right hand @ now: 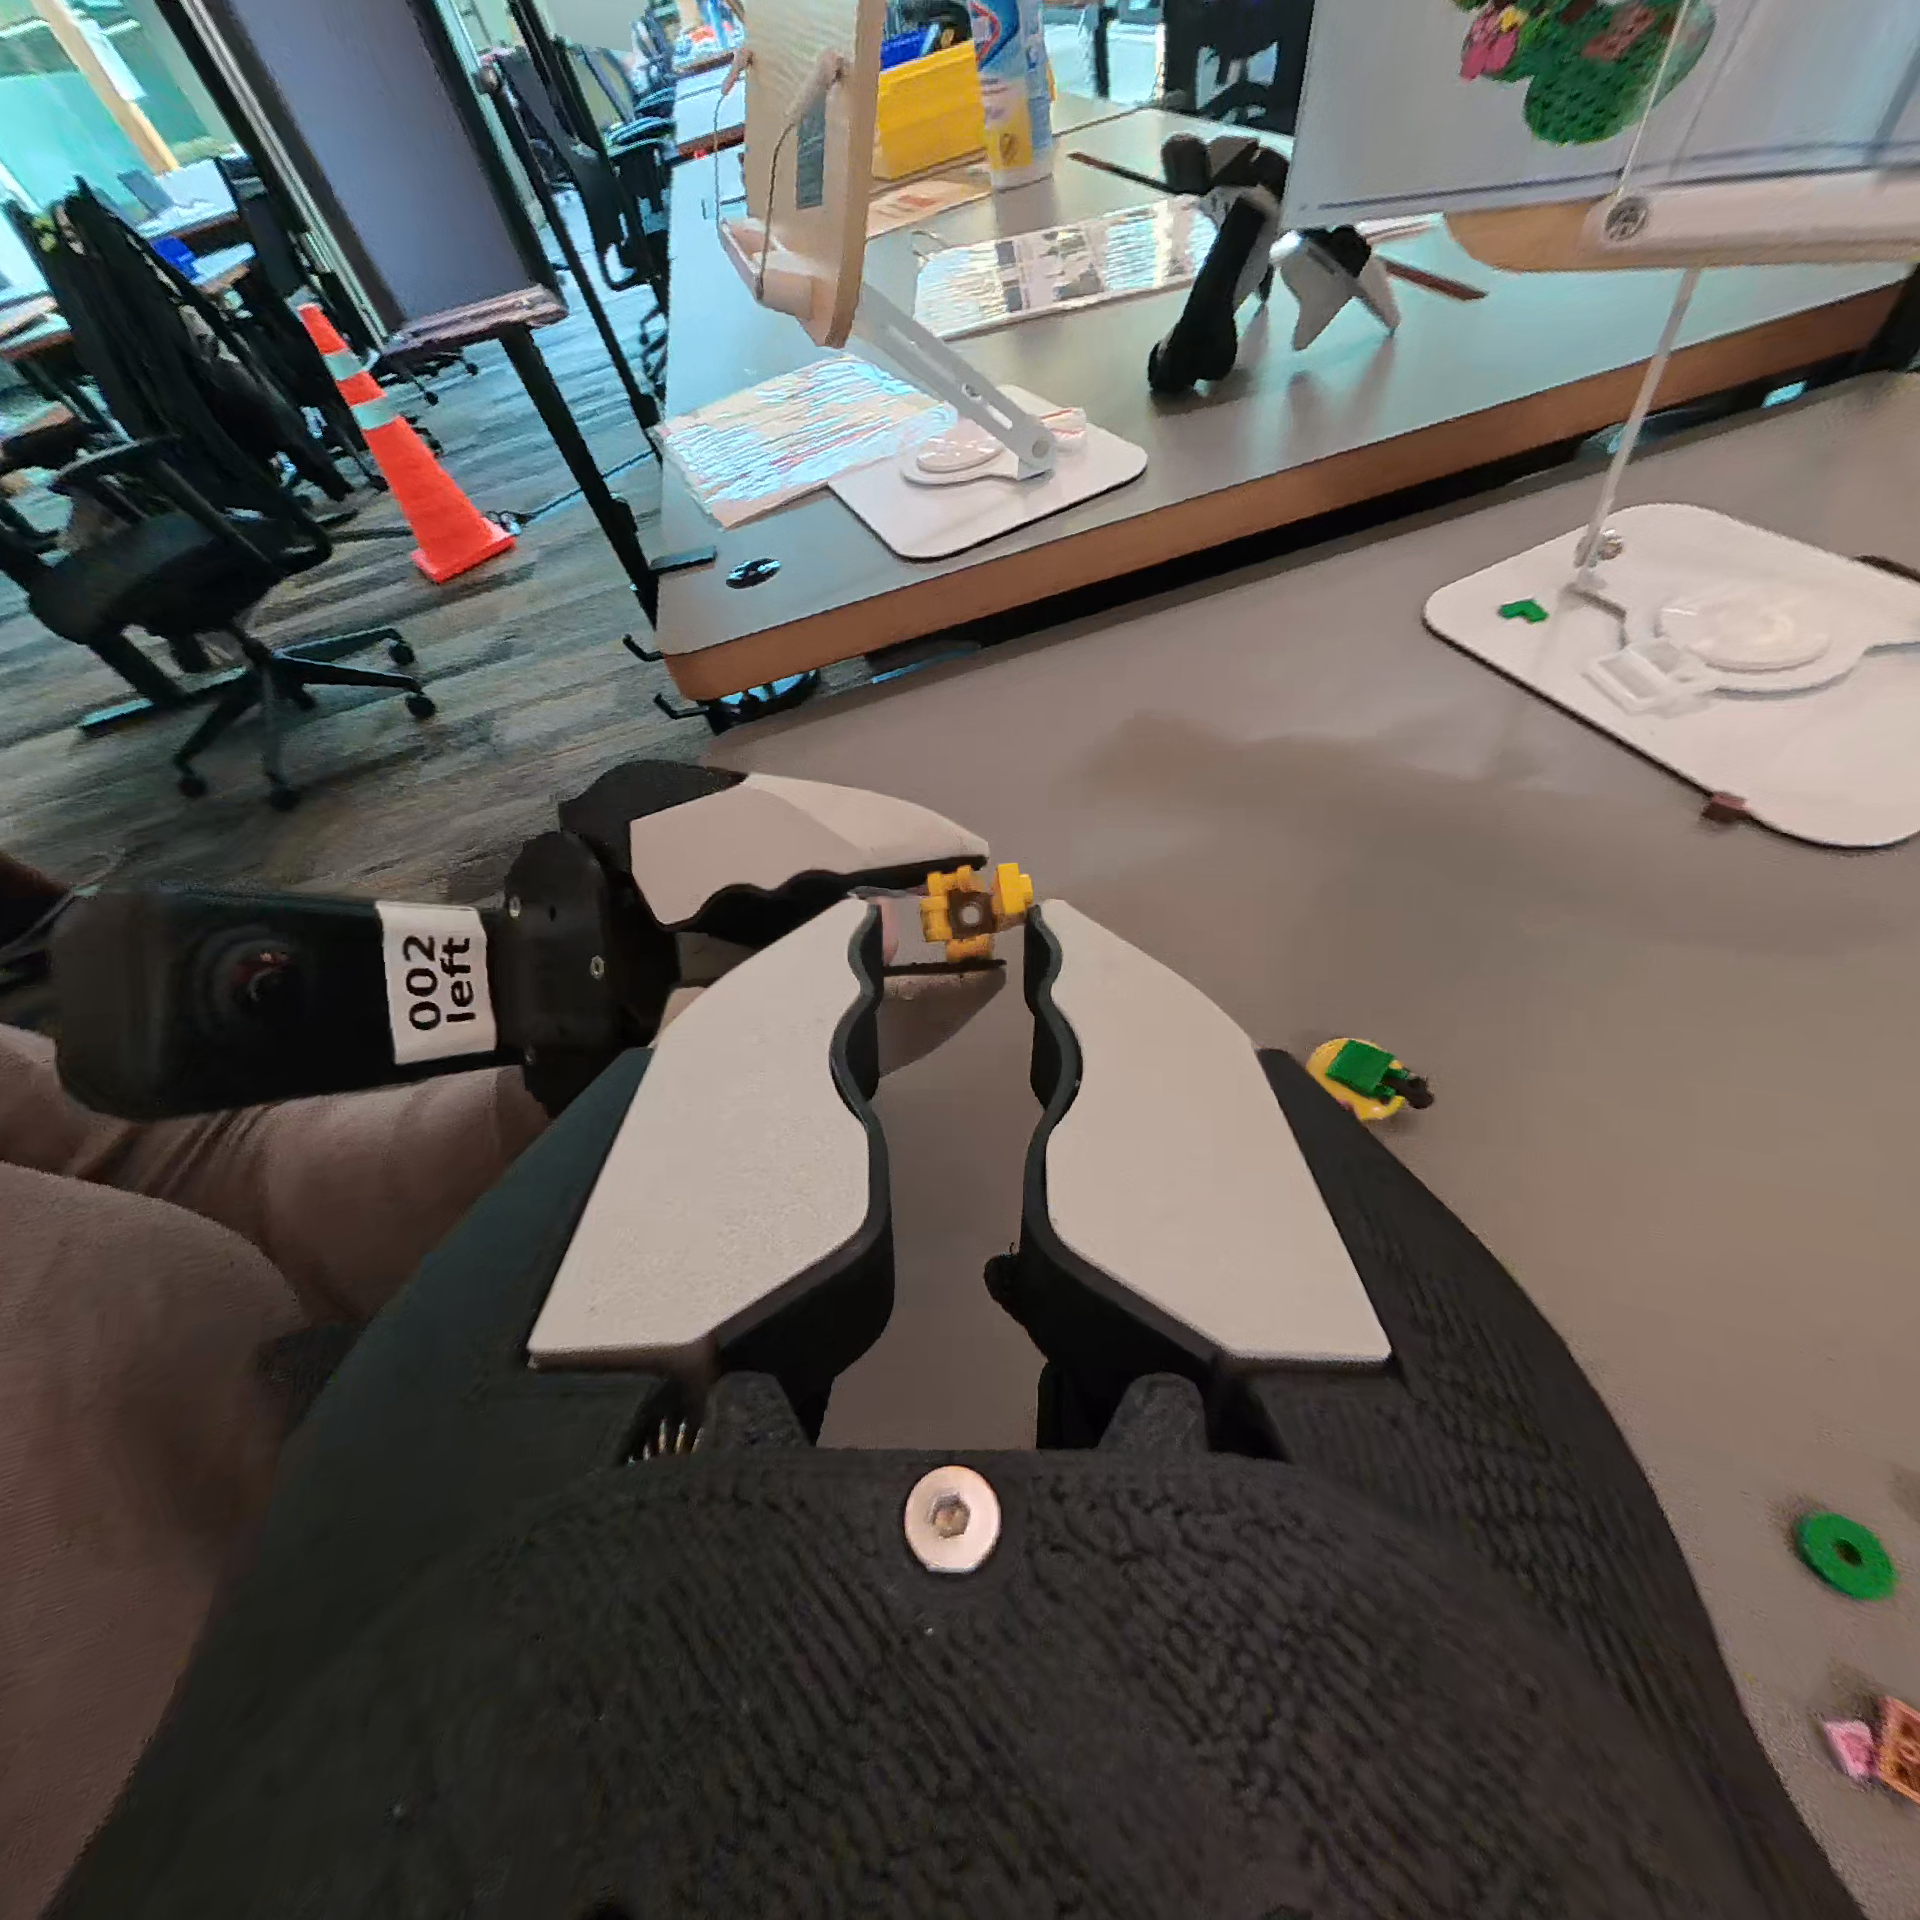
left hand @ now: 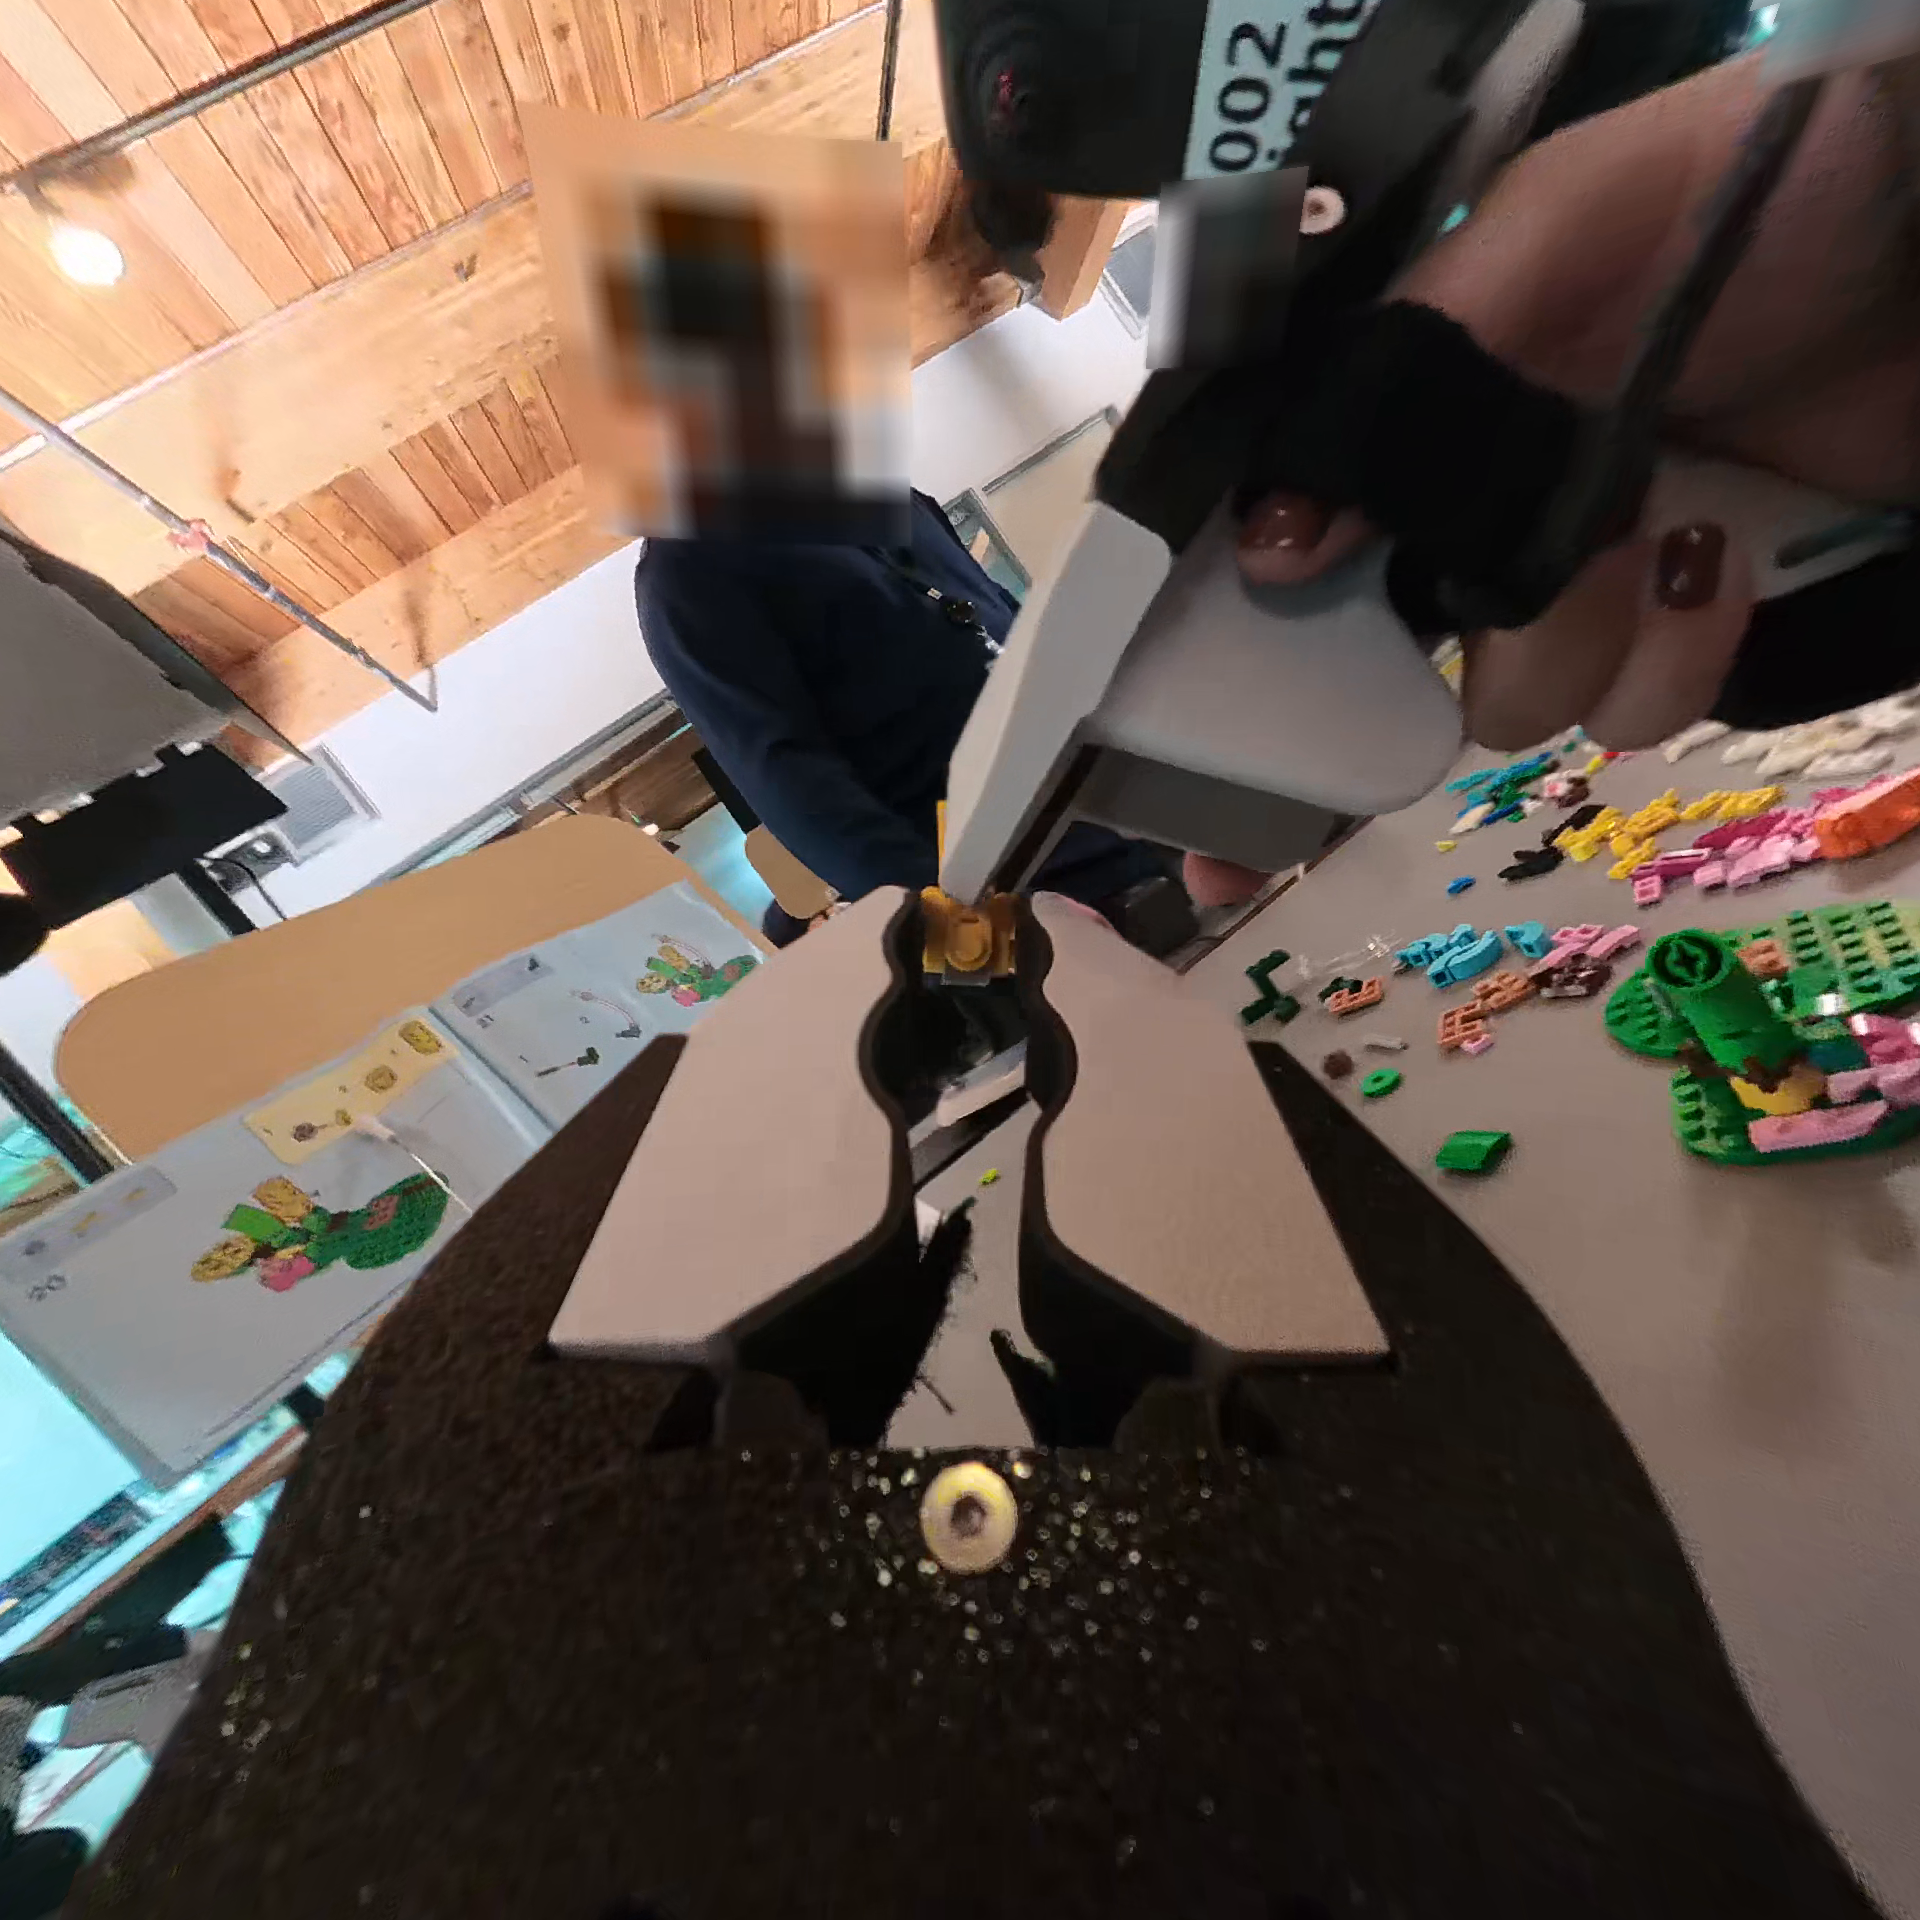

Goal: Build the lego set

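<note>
My left gripper (left hand: 971, 940) is shut on a small yellow lego flower piece (left hand: 968, 935) and holds it above the grey table. In the right wrist view the left gripper (right hand: 951, 904) reaches in from the left with the yellow piece (right hand: 971, 914). My right gripper (right hand: 956, 920) stands around that piece with its jaws part open. Its right fingertip (right hand: 1049, 935) touches the yellow piece and a small gap shows on the left side. In the left wrist view the right gripper (left hand: 977, 888) comes down from the upper right onto the piece.
A green partly built model (left hand: 1766, 1039) and piles of loose coloured bricks (left hand: 1714, 831) lie to the right. An instruction booklet (left hand: 364, 1143) stands on a holder with a white base (right hand: 1714, 665). A yellow-green sub-build (right hand: 1366, 1075) and a green ring (right hand: 1844, 1553) lie on the table. A person in a dark top (left hand: 831, 675) sits opposite. Only a small space, under 4 cm, lies between the two pairs of fingers. Left tips and right tips are each some 20 cm from the yellow-green sub-build (right hand: 1366, 1075).
</note>
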